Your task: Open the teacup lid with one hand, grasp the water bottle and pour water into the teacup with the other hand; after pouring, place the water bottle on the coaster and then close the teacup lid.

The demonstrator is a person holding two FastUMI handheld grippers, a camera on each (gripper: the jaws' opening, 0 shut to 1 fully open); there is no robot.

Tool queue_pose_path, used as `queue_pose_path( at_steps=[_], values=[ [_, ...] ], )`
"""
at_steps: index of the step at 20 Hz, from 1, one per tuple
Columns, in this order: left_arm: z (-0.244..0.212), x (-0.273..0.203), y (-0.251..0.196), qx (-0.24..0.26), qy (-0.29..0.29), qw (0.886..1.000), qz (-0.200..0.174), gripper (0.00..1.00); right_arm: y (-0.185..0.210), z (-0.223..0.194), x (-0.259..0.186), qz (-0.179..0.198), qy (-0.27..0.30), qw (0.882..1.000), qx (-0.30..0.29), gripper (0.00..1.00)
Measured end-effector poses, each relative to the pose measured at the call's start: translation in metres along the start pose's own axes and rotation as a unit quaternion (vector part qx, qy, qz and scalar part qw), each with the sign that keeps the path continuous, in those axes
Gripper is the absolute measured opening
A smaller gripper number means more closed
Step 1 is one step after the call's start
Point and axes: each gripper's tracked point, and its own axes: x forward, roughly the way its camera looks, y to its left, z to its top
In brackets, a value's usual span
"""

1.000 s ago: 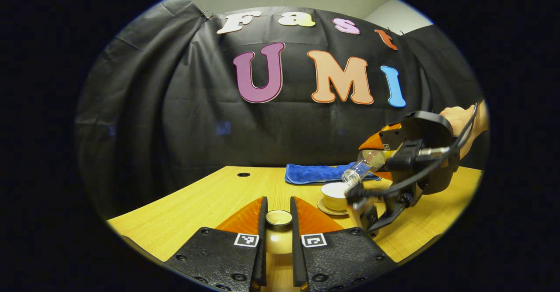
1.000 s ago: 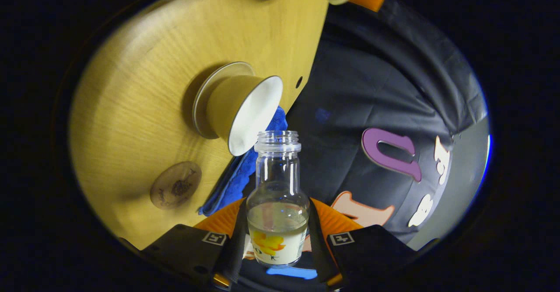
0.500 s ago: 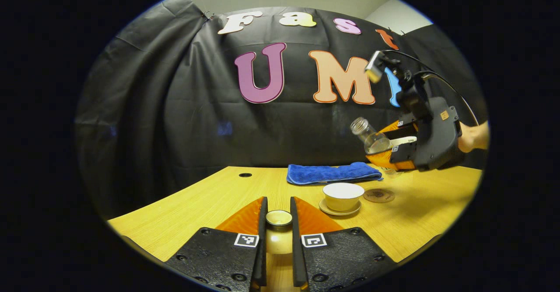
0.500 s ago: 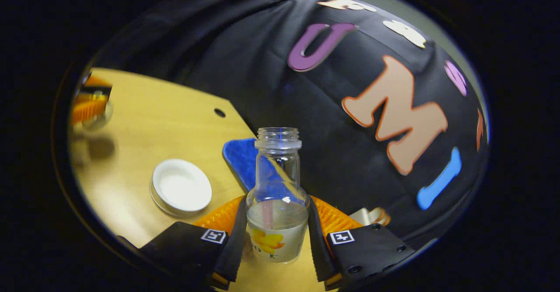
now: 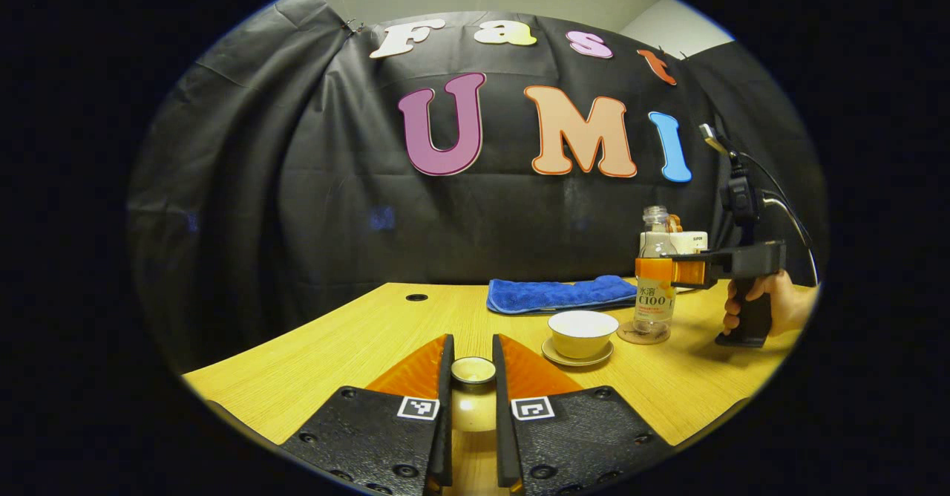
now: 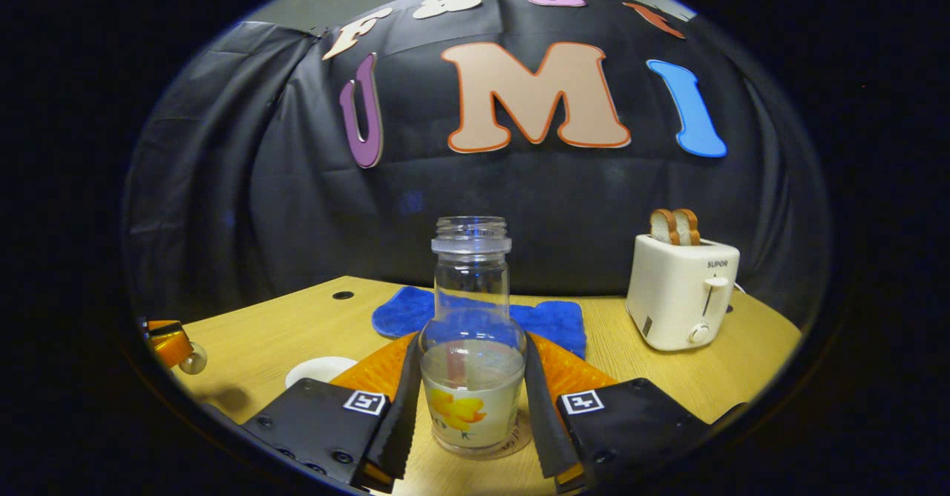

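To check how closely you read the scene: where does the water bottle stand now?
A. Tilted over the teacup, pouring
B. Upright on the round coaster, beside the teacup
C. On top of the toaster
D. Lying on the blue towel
B: in the left gripper view the water bottle stands upright on the coaster, next to the open teacup, with the right tool around it.

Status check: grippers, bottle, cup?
Right gripper shut on upright bottle, over coaster. Left gripper holds lid. Teacup open, unobstructed.
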Motion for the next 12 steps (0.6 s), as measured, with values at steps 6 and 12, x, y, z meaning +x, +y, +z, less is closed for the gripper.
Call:
queue_pose_path(
  at_steps=[6,12],
  values=[
    [0.0002,0.0000,0.0002,0.000,0.000,1.000,0.000,0.20,0.0000,-0.0055,0.0050,-0.007,-0.012,1.000,-0.003,0.69],
    [0.0007,0.0000,0.0002,0.000,0.001,1.000,0.000,0.21,0.0058,-0.0048,0.0002,-0.007,-0.034,0.999,-0.036,0.71]
  ],
)
